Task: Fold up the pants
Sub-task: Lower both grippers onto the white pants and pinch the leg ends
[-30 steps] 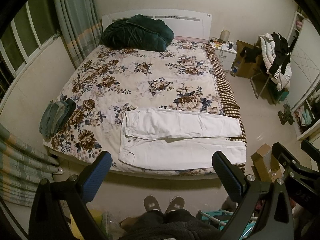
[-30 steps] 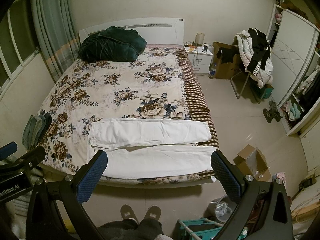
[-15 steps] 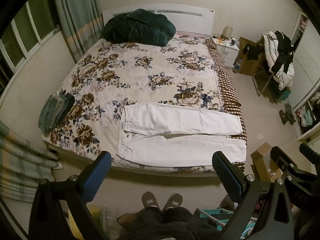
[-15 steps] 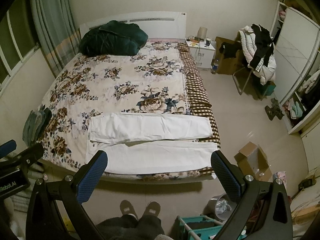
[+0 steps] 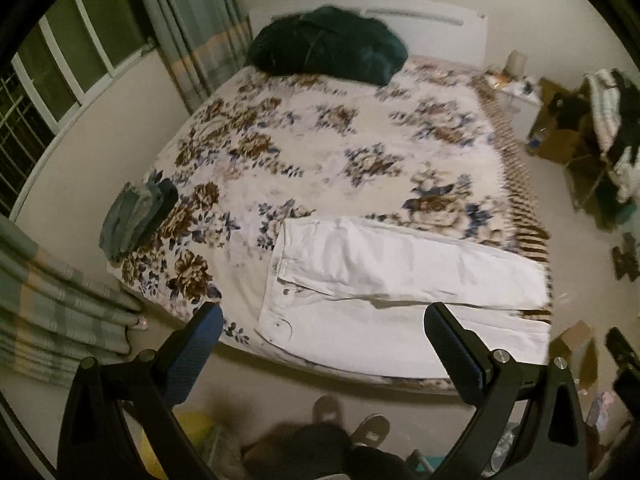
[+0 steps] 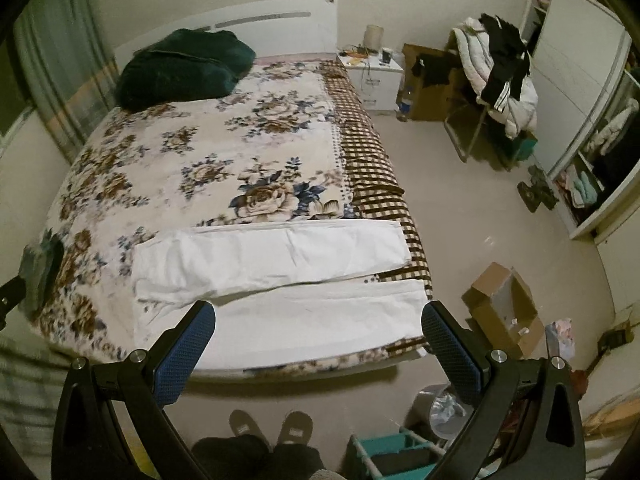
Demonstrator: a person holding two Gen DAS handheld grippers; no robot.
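Left gripper [image 5: 322, 330] and right gripper [image 6: 318, 326] both spread wide, empty — white pants [image 5: 400, 280] lie flat ahead on bed [image 6: 208, 160], long axis crosswise: waistband toward left gripper, hems toward right.

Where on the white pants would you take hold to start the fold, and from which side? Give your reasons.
Probably grip the far leg of the white pants at its cuff and at the waistband, coming in from the foot of the bed. The pants lie flat with both legs spread side by side, and both the left gripper and right gripper are open.
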